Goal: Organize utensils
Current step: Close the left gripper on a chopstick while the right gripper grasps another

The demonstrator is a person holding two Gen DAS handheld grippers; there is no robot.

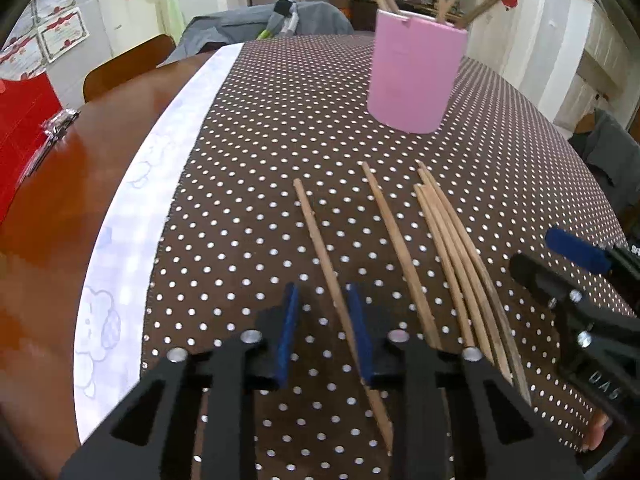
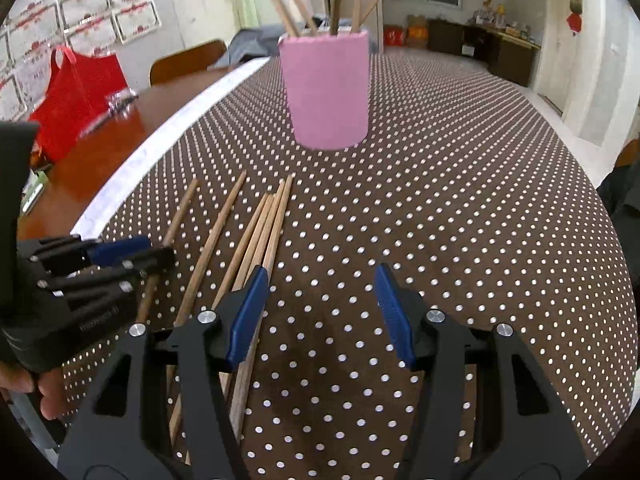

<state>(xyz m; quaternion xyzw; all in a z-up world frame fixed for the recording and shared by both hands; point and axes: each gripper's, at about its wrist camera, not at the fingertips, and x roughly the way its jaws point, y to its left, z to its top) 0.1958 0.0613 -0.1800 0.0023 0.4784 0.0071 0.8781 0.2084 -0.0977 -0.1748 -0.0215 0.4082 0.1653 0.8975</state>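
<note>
Left gripper (image 1: 324,332) straddles the leftmost chopstick (image 1: 320,236); right gripper (image 2: 322,312) waits beside the bundle.

Left jaws apart, the stick running between the pads close against the right one, not yet clamped; likely lined up to grip it near its near end. Right jaws wide apart, holding nothing, its left pad just over the bundle of chopsticks (image 2: 264,232). Loose sticks: thin, pale wood, tapered, lying near-to-far on the dotted tablecloth (image 2: 460,220). Pink cup (image 2: 326,92) stands farther back, upright, with several sticks already leaning inside.
</note>
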